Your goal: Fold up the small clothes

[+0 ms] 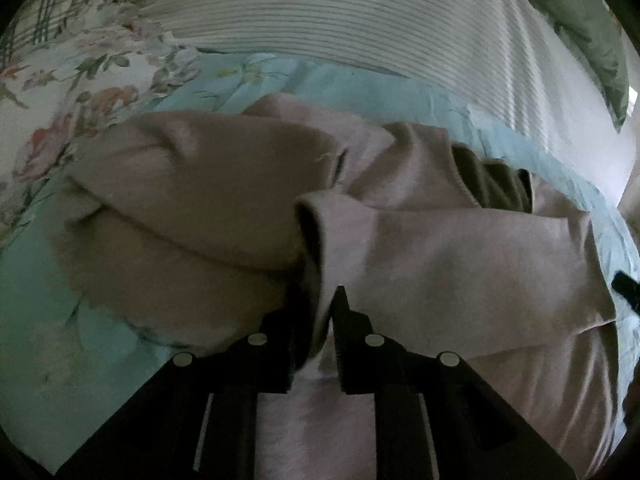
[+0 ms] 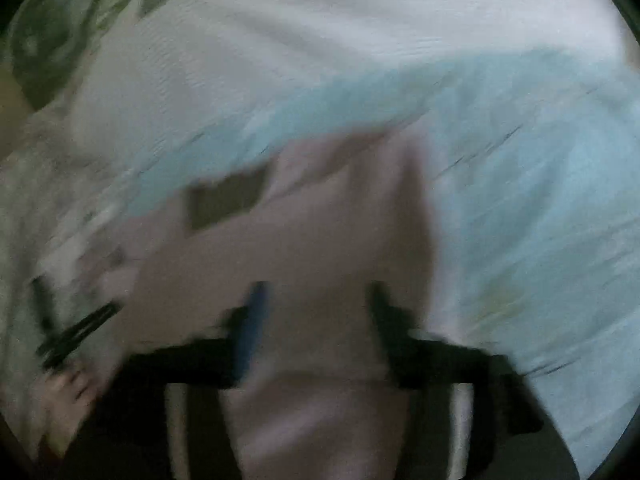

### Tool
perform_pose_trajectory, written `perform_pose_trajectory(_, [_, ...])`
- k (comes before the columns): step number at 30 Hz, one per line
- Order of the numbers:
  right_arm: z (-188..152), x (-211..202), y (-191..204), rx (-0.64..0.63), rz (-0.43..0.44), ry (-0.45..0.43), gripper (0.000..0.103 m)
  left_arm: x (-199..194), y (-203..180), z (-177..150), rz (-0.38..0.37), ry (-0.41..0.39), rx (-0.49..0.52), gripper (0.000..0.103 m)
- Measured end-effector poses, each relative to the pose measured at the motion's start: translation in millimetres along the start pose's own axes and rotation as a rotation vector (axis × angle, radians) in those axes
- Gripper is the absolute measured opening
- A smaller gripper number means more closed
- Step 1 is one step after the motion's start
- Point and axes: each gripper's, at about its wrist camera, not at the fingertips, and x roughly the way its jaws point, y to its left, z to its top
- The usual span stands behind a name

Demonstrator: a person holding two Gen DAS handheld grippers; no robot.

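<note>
A pale pink-beige garment (image 1: 420,240) lies rumpled on a light blue floral bedspread (image 1: 52,288), with a dark olive patch (image 1: 492,184) near its far right. My left gripper (image 1: 322,312) is shut on a folded edge of the garment, the cloth pinched between its black fingers. In the blurred right wrist view the same garment (image 2: 320,232) fills the middle, with the olive patch (image 2: 228,200) at upper left. My right gripper (image 2: 316,300) hangs over the garment with its fingers apart and nothing between them.
A white ribbed blanket (image 1: 340,12) lies across the far side of the bed. A green pillow (image 1: 588,28) sits at the far right. The other gripper's black tip (image 1: 626,284) shows at the right edge. The left gripper (image 2: 76,332) shows at the left of the right wrist view.
</note>
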Motion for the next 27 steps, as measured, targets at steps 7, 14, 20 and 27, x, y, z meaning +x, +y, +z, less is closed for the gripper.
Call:
perform_pose_trajectory(7, [-25,2,16,0.043,0.004,0.046,0.066,-32,37,8,0.04,-0.048,-0.043,0.064])
perform_pose_trajectory(14, [-49,-7,66,-0.021,0.106,0.075,0.066,-6,75,39,-0.018,0.063,-0.176,0.083])
perform_pose_trajectory(20, [-61,5,73,-0.026,0.132,0.126,0.066,37,93,47,-0.049,0.137,-0.273,0.081])
perform_pose_trajectory(27, [-65,13,75,-0.019,0.136,0.145,0.066,40,90,69,-0.072,0.067,-0.262,0.004])
